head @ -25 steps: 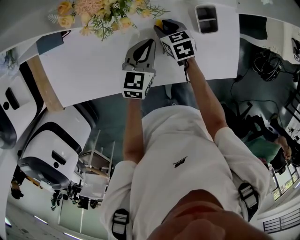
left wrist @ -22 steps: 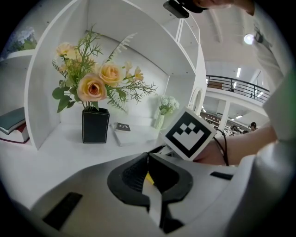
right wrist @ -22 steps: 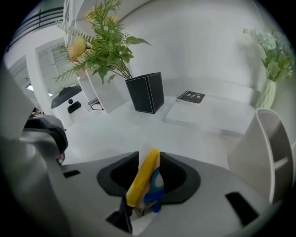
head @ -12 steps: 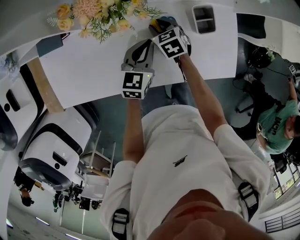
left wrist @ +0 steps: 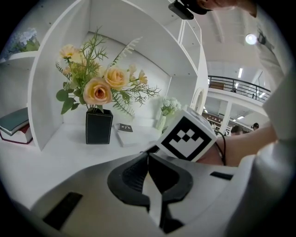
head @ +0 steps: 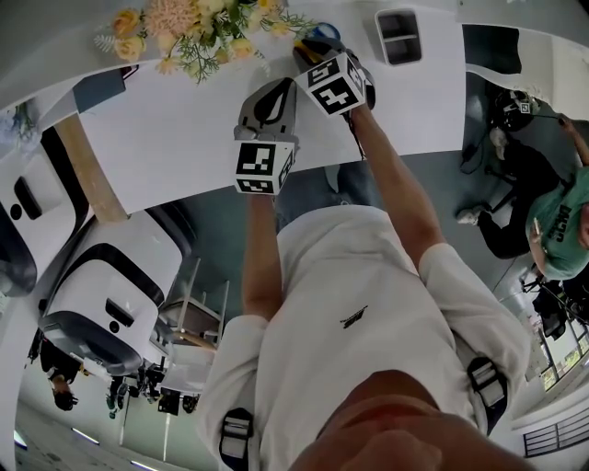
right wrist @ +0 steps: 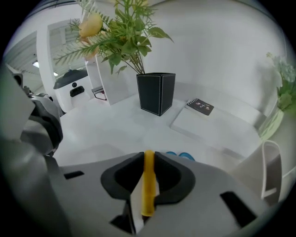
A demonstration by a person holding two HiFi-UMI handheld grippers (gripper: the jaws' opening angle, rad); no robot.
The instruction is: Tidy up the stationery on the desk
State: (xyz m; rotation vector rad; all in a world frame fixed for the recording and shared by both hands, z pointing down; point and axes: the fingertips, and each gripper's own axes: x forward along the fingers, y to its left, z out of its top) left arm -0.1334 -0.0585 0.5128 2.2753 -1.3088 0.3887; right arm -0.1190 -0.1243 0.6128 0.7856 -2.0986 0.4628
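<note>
— White desk (head: 184,129), far edge: what have you got?
— Your right gripper (right wrist: 148,159) is clamped on a slim yellow plastic pen (right wrist: 147,190); your left gripper (left wrist: 149,162), jaws together, holds nothing.
— Progress?
— Early, apparently: pen unstowed, a blue looped item (right wrist: 179,155) beneath. Near edge is bare; the black square vase (right wrist: 156,92) crowds the far edge.

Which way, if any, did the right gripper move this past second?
Yes: the right gripper, shut on a yellow pen, shifted slightly left toward the flowers, away from the tray.
</note>
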